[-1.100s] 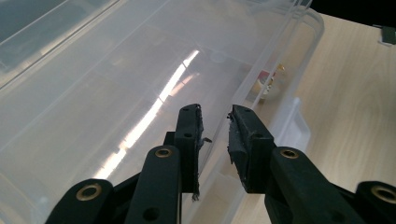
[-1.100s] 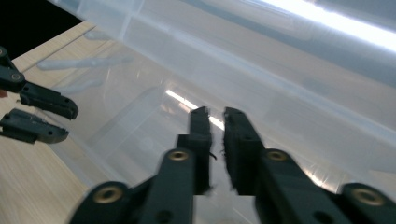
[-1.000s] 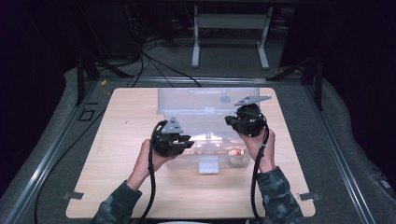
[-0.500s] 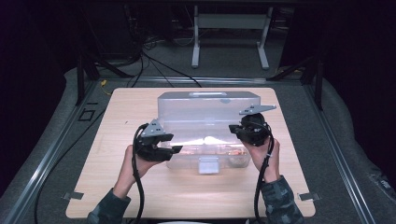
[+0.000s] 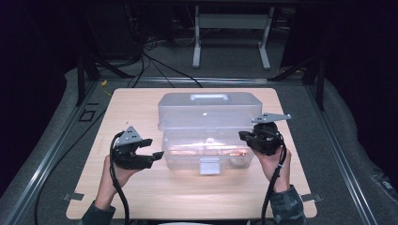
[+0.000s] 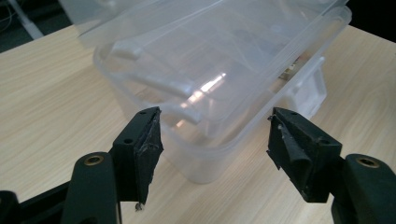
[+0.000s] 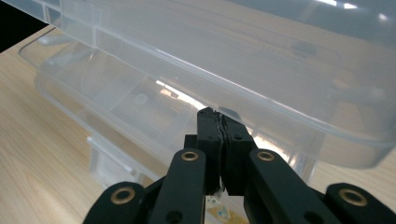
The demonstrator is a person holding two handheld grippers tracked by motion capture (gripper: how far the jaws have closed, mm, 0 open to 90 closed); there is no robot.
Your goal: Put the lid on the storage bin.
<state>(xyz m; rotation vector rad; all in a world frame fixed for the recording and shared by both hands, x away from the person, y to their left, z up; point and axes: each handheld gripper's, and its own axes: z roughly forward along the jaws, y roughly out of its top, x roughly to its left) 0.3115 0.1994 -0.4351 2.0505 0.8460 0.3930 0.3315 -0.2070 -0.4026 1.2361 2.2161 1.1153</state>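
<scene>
A clear plastic box [image 5: 187, 157] stands mid-table with its lid [image 5: 209, 110] raised at the back; the lid bears a handle [image 5: 209, 97]. Coppery small parts [image 5: 206, 150] lie inside. My left gripper [image 5: 157, 154] sits just left of the box's front left corner, pointing at it. Its jaws have just been opening and stand apart in the left gripper view [image 6: 215, 126], with the box corner [image 6: 205, 158] ahead of them and untouched. My right gripper [image 5: 242, 136] is at the box's right end, shut with nothing between its pads, its tips [image 7: 219, 114] close under the lid's edge [image 7: 261, 107].
A white latch [image 5: 210, 165] hangs on the box's front wall. The wooden table [image 5: 141, 197] has bare room in front of the box and on both sides. Cables trail from both grippers toward the near edge. Dark floor and a metal stand [image 5: 230, 28] lie beyond.
My left gripper has slid left, off the box front to the table beside it, and its jaws have opened. The right gripper has drifted slightly right and nearer, staying shut.
</scene>
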